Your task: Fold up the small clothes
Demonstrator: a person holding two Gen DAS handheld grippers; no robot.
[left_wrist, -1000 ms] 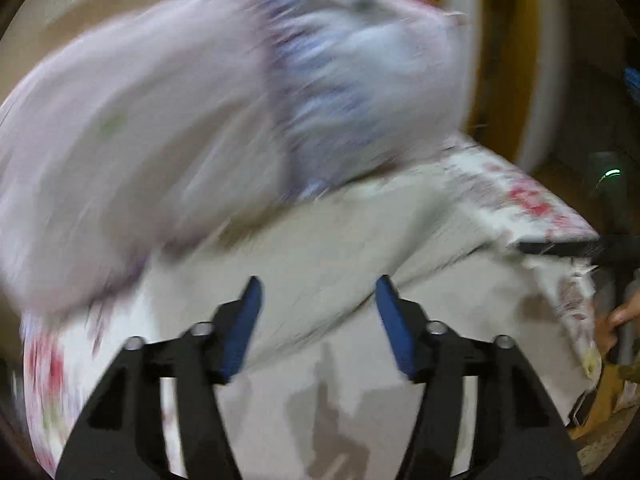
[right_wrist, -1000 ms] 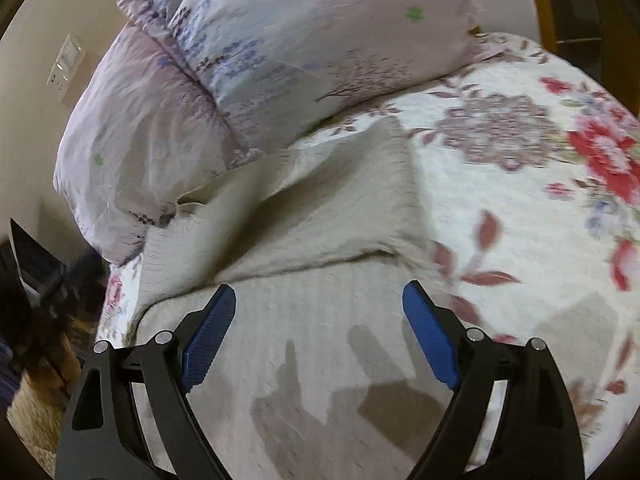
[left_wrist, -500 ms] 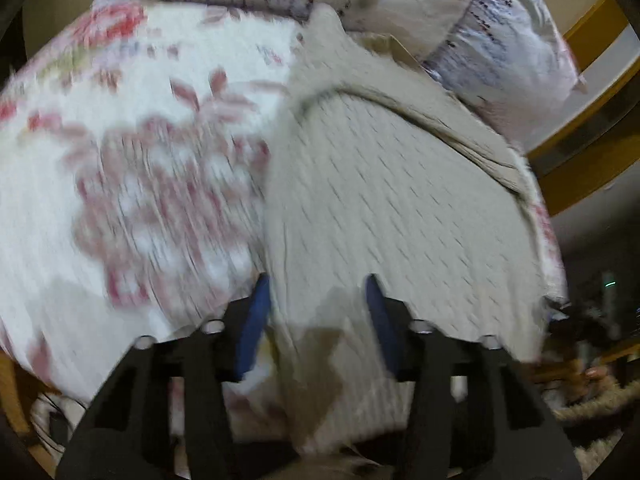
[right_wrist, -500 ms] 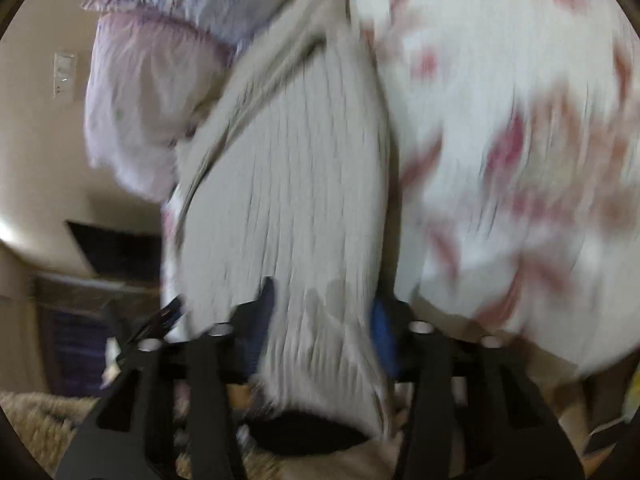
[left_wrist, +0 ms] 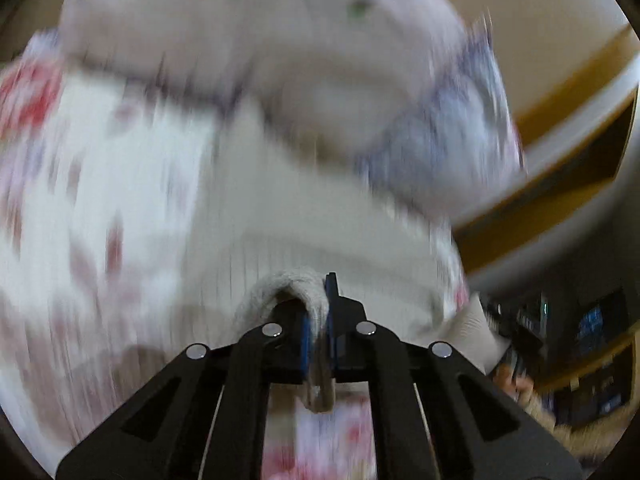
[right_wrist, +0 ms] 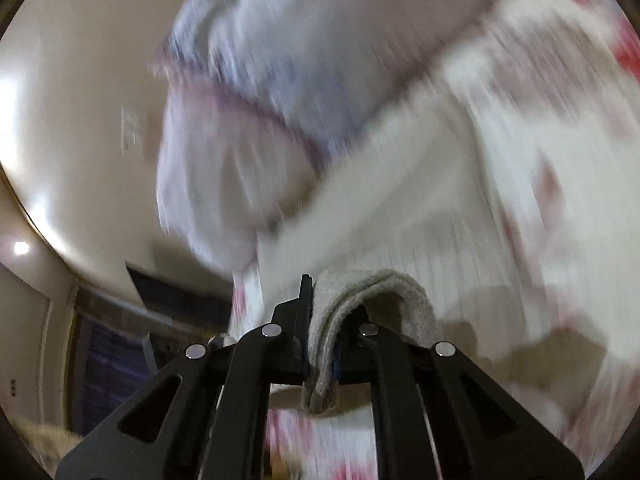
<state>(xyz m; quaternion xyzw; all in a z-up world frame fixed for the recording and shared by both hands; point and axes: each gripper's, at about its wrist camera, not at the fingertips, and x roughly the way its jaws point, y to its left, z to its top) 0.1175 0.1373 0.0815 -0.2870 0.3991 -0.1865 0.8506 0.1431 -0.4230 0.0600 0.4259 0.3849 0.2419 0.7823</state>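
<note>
A beige ribbed knit garment [left_wrist: 320,220] lies on the floral bedspread, its far end near the pillows; both views are motion-blurred. My left gripper [left_wrist: 318,320] is shut on the garment's near edge, which bunches up over the blue pads [left_wrist: 331,292]. My right gripper [right_wrist: 320,320] is shut on a thick folded edge of the same garment [right_wrist: 376,292], which arches over the right finger. The garment also stretches away toward the pillows in the right wrist view [right_wrist: 400,200].
Lilac patterned pillows [left_wrist: 280,40] lie at the head of the bed, also in the right wrist view [right_wrist: 280,60]. The white and red floral bedspread [left_wrist: 80,200] lies under the garment. A yellow wooden frame [left_wrist: 560,160] is at right. A wall [right_wrist: 80,80] is at left.
Both grippers went from open above the garment to shut on its near edge. The views swung from the bed up toward the pillows, with the cloth lifted.
</note>
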